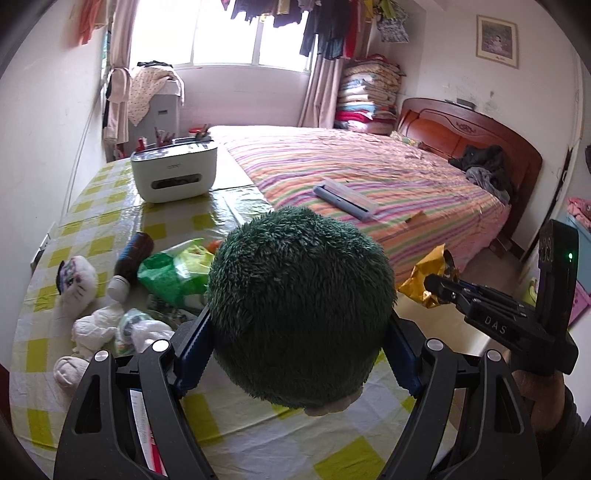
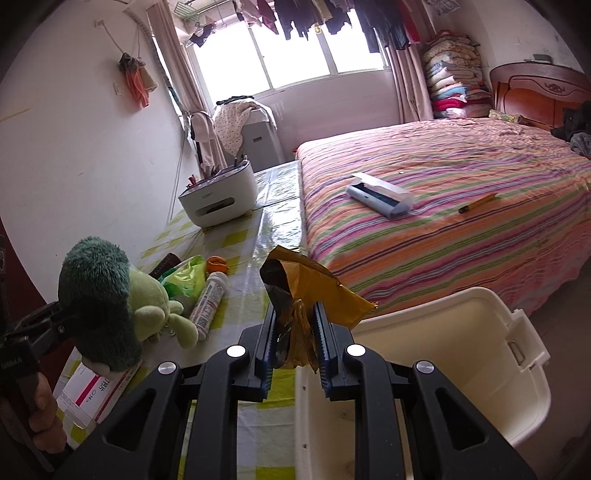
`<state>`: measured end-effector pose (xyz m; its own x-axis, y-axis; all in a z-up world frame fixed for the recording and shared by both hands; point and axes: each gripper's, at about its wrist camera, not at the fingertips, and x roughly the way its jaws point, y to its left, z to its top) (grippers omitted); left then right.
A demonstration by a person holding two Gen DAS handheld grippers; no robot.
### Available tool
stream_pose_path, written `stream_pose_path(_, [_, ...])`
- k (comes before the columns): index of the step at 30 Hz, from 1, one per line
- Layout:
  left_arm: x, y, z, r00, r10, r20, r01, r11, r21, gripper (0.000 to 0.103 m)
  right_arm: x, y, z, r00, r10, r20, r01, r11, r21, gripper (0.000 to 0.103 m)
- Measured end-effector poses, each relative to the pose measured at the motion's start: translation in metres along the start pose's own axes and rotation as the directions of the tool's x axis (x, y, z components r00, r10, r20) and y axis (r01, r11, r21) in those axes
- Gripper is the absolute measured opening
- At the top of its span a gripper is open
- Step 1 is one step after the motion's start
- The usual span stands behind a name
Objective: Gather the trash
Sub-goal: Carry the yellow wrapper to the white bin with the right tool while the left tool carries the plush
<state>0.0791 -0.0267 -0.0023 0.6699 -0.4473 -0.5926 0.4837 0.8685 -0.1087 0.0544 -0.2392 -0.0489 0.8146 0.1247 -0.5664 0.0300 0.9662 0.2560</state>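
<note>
Plush toy (image 1: 299,306) dark green; wrapper (image 2: 317,291) gold; tablecloth (image 1: 110,214) yellow-white check; bedspread (image 2: 461,221) multicolour-striped.

Ahead of you the bed (image 2: 461,206) wears a striped cover, with a grey-blue case (image 2: 380,199) lying open on it and a pencil (image 2: 478,203) just to its right. A dark heap of clothes (image 1: 484,166) sits by the headboard (image 1: 476,136). You'll see folded quilts (image 1: 365,96) stacked in the corner, laundry (image 2: 321,14) hanging across the window (image 2: 295,59), and a framed picture (image 1: 496,40) on the wall.
</note>
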Motion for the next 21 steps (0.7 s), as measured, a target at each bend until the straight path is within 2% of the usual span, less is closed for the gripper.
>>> stream_pose_path(21, [0.029,-0.091,-0.015,0.988,-0.127,-0.086,0.134,0.988,0.077,0.079,-0.026,-0.055,0.001,0.996,-0.086,0.013,0.084,0.994,0.075,0.019])
